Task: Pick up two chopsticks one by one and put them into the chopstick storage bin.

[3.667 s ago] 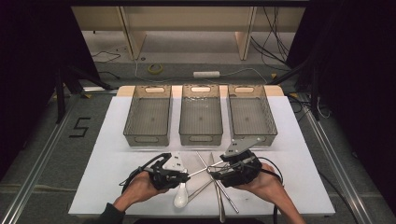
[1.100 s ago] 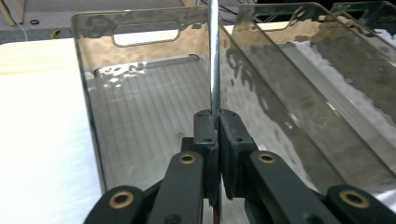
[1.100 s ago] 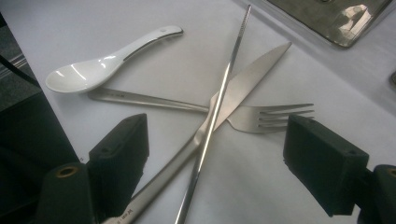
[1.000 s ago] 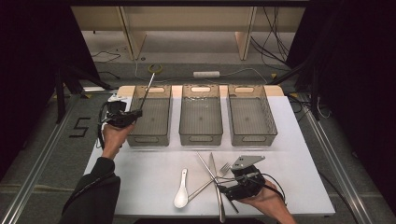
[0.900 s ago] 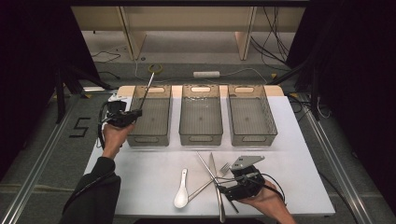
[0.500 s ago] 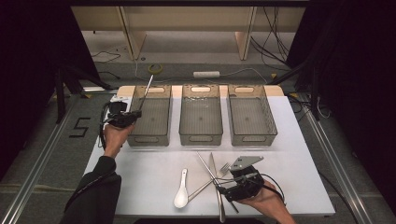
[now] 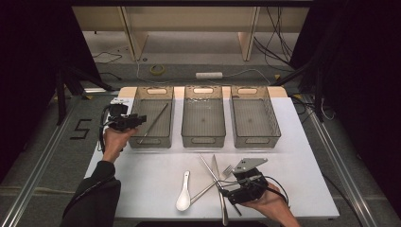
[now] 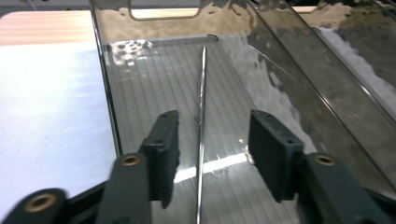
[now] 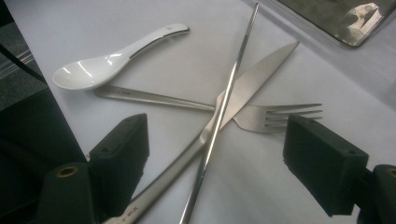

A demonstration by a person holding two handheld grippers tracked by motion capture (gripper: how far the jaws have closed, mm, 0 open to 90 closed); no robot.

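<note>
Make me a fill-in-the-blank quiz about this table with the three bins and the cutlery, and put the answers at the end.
1. The metal chopstick lies in the ____ of the three bins.
2. The left tool has just been opening, and its jaws stand ____ around the chopstick without pressing on it.
3. The white spoon is made of ____, unlike the metal knife and fork.
4. Another chopstick lies ____ the knife.

Answers: left; open; ceramic; across

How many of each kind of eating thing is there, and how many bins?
Chopsticks: 2, one in the left bin, one on the table
Knife: 1
Fork: 1
White spoon: 1
Bins: 3
Total: 8
</note>
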